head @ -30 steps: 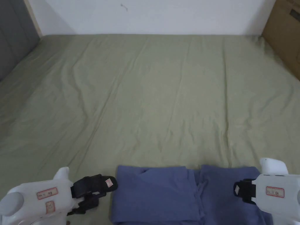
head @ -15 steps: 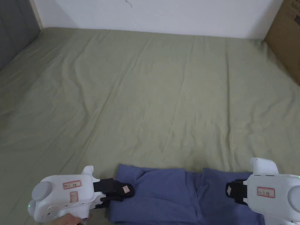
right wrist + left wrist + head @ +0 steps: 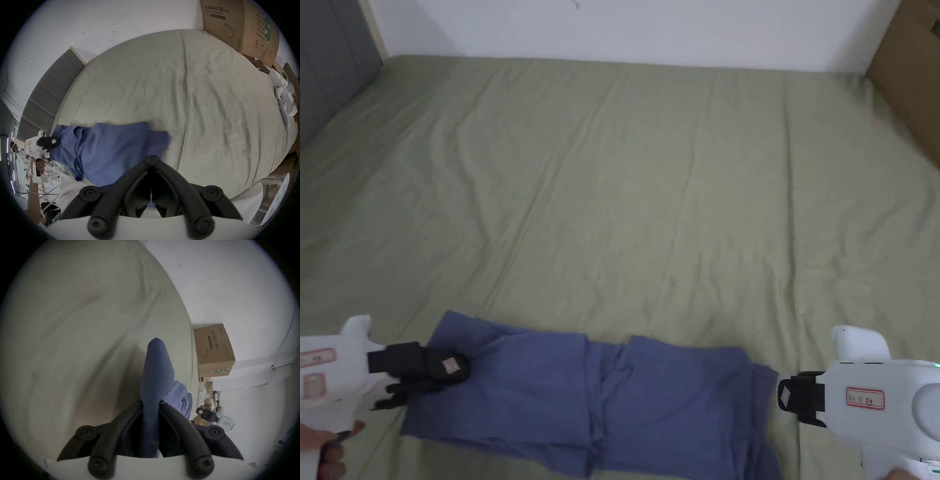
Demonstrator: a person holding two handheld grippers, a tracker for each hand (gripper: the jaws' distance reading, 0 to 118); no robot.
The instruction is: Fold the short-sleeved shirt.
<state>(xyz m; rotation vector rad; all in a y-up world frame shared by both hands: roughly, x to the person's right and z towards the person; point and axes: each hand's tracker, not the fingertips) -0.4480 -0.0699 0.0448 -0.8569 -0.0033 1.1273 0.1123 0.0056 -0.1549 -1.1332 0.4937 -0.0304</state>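
Note:
A blue short-sleeved shirt [image 3: 612,400] lies folded into a long strip along the near edge of the bed. My left gripper [image 3: 447,369] is at the strip's left end, shut on it. In the left gripper view a fold of the shirt [image 3: 155,373] stands up between the two jaws of the left gripper [image 3: 150,404]. My right gripper [image 3: 790,397] hovers just off the strip's right end. In the right gripper view the right gripper [image 3: 151,158] has its jaws together above the shirt [image 3: 105,149], and I see no cloth pinched between the tips.
An olive-green sheet [image 3: 650,187] covers the wide bed beyond the shirt. A grey padded headboard [image 3: 331,75] stands at the left, and a cardboard box [image 3: 912,75] at the right by the white wall. A hand [image 3: 325,447] holds the left gripper's handle.
The left gripper reached the shirt's left end, shut on it and pulled to the left. The whole shirt slid left, out from under the right gripper, which stayed about where it was.

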